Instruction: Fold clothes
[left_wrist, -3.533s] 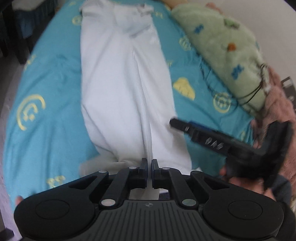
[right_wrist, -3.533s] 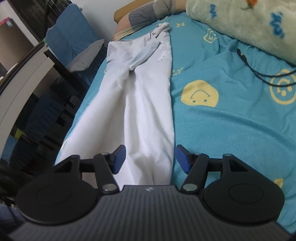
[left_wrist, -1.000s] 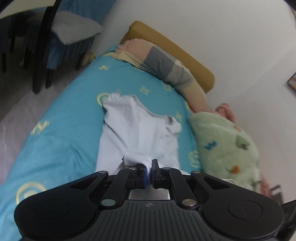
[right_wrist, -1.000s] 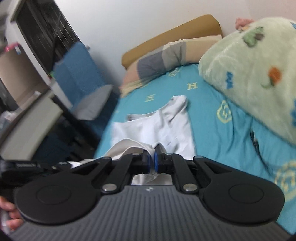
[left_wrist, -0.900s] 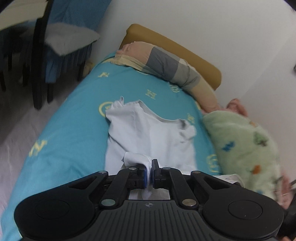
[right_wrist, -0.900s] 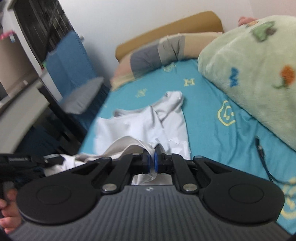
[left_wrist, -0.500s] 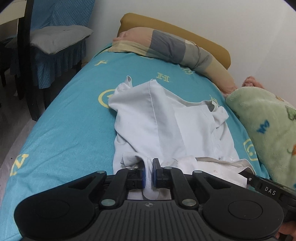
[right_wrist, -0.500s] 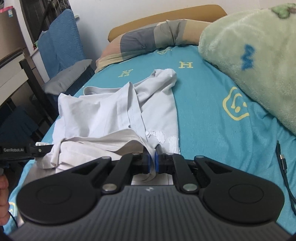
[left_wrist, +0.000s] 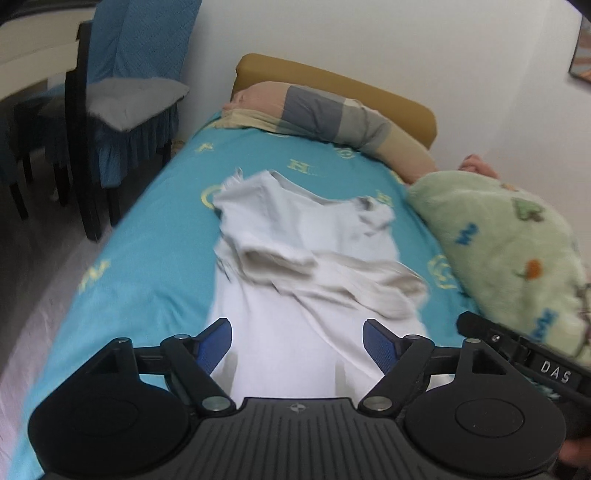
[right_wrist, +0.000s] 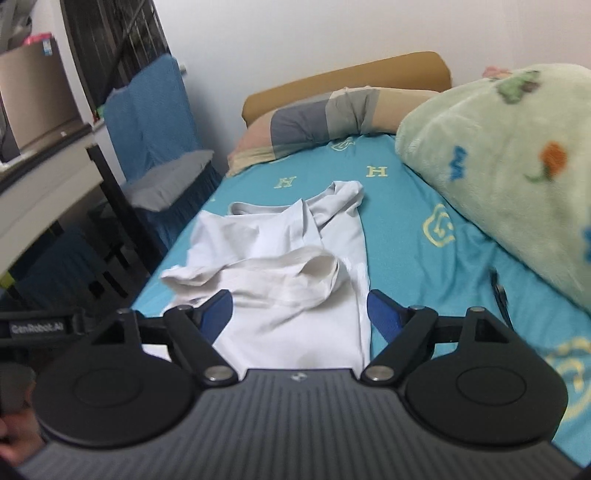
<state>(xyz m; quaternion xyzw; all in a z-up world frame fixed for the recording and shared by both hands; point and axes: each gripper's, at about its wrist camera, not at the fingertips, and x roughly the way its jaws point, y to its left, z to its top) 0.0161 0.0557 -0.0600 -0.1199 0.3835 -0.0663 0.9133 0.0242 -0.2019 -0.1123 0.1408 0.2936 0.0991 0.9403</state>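
Note:
White trousers (left_wrist: 303, 280) lie lengthwise on the turquoise bed sheet (left_wrist: 155, 251), folded over so the leg ends rest rumpled on the upper half. In the right wrist view the same trousers (right_wrist: 291, 280) show the folded-over cuffs lying loose across the middle. My left gripper (left_wrist: 297, 345) stands open above the near fold, nothing between its blue pads. My right gripper (right_wrist: 299, 314) is open too, hovering over the near part of the cloth. The right tool's black body (left_wrist: 524, 362) shows at the lower right of the left wrist view.
A green fleece blanket (right_wrist: 517, 155) is piled along the right side of the bed. A striped pillow (left_wrist: 325, 114) lies against the tan headboard. A chair with a grey cushion (left_wrist: 125, 99) and dark legs stands left of the bed. A black cable (right_wrist: 498, 291) lies on the sheet.
Both grippers carried the trouser legs up toward the waist, laid them down and opened. Both have since pulled back toward me, leaving the cloth folded over on itself.

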